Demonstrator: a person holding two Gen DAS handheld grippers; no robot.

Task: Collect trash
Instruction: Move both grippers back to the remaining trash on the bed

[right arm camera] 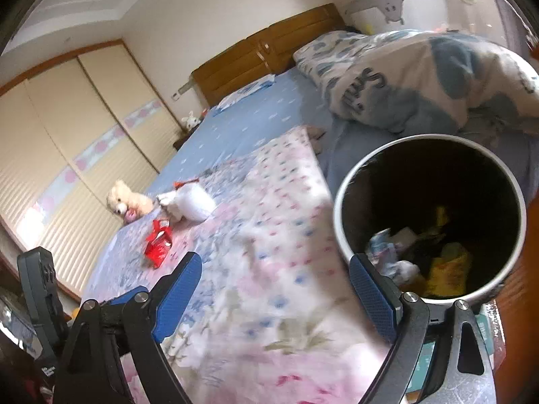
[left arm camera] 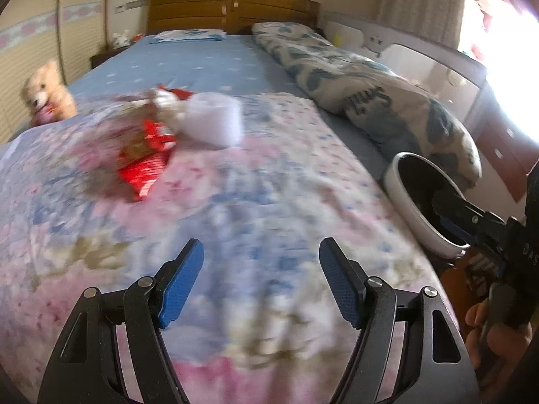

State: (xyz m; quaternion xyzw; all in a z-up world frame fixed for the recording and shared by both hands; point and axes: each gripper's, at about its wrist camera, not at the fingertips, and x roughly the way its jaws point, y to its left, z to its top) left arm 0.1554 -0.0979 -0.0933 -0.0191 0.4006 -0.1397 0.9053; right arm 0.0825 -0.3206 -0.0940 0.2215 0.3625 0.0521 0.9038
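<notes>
A red snack wrapper (left arm camera: 145, 165) (right arm camera: 158, 245) lies on the floral blanket, far ahead of both grippers. Just beyond it sit a white crumpled bag or paper (left arm camera: 215, 121) (right arm camera: 192, 205) and small scraps. My left gripper (left arm camera: 262, 249) hangs open over the blanket with nothing between its blue pads. My right gripper (right arm camera: 276, 261) is open and empty too, its right finger beside the rim of a white trash bin (right arm camera: 340, 208) (left arm camera: 397, 181). The bin's dark inside holds yellow and white scraps (right arm camera: 448, 266). In the left wrist view the right gripper (left arm camera: 448, 215) reaches over the bin's mouth.
A teddy bear (left arm camera: 47, 96) (right arm camera: 124, 202) sits at the bed's left edge near the wardrobe doors. A rolled blue-and-white duvet (left arm camera: 370, 101) (right arm camera: 421, 77) lies along the right side, behind the bin. A wooden headboard (left arm camera: 232, 8) closes the far end. A hand (left arm camera: 481, 330) holds the right gripper.
</notes>
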